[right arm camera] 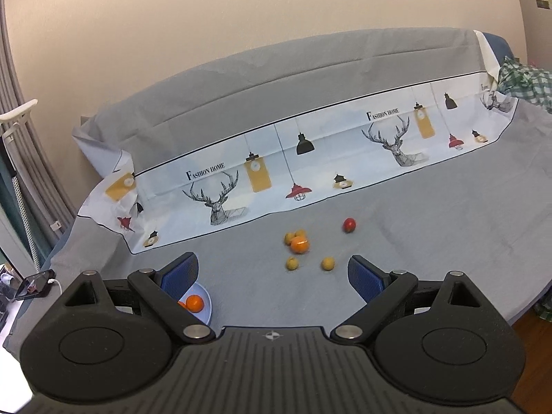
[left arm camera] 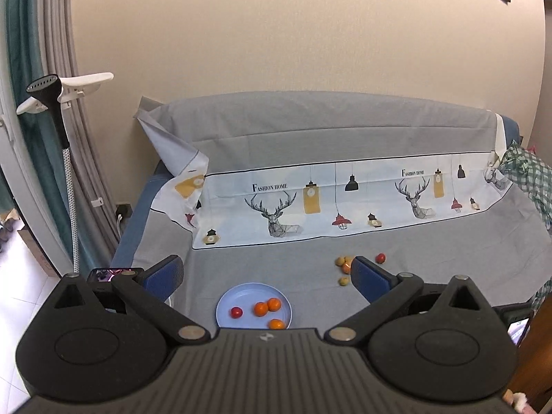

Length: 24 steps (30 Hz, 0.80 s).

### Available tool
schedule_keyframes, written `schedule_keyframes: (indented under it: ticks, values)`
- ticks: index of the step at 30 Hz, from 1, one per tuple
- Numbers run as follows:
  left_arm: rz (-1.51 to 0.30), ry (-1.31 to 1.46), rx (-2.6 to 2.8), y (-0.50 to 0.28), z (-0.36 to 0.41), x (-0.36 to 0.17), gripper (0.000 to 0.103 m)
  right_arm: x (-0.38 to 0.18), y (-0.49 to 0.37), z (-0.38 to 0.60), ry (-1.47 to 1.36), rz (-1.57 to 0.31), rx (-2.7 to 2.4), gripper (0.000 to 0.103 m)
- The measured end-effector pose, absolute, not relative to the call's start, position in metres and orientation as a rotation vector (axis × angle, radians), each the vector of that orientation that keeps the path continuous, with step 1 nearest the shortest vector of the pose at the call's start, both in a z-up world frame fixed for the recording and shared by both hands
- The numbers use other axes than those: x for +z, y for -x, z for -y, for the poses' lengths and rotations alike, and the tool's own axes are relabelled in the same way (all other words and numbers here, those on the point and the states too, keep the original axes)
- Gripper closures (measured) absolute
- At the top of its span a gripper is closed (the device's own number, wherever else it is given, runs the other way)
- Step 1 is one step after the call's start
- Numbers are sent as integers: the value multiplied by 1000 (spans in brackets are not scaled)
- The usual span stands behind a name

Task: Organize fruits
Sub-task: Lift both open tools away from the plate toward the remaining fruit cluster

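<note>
Above grey sheet: left tool, right tool both wide apart, nothing held.

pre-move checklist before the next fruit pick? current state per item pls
1. Right gripper open and empty: ok, jaws wide apart, nothing between them.
2. Left gripper open and empty: ok.
3. Blue plate has room: ok, it holds three oranges and one red fruit, with bare surface left.
4. Loose fruit in view: ok, one orange, one red fruit and four small yellow fruits lie on the grey cover.
5. Orange free to grasp: not ok, a yellow fruit sits right against it.
6. Cover flat under the fruit: ok, no folds there.
</note>
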<state>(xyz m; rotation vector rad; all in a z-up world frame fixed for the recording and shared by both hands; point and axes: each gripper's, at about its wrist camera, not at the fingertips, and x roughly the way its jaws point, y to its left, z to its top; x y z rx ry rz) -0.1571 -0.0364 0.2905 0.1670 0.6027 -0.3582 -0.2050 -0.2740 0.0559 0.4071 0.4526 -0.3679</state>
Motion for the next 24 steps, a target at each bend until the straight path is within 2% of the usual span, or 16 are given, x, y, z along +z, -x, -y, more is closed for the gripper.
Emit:
schedule_keyframes:
  ticks: [15,24]
  values:
    - [-603,-150,-317,128,42,285,0,47,189,280,-400,-485,-393,9]
    - [-576,-255,-327,76,94,236,0,26,175,309,-437,-484,-455,7]
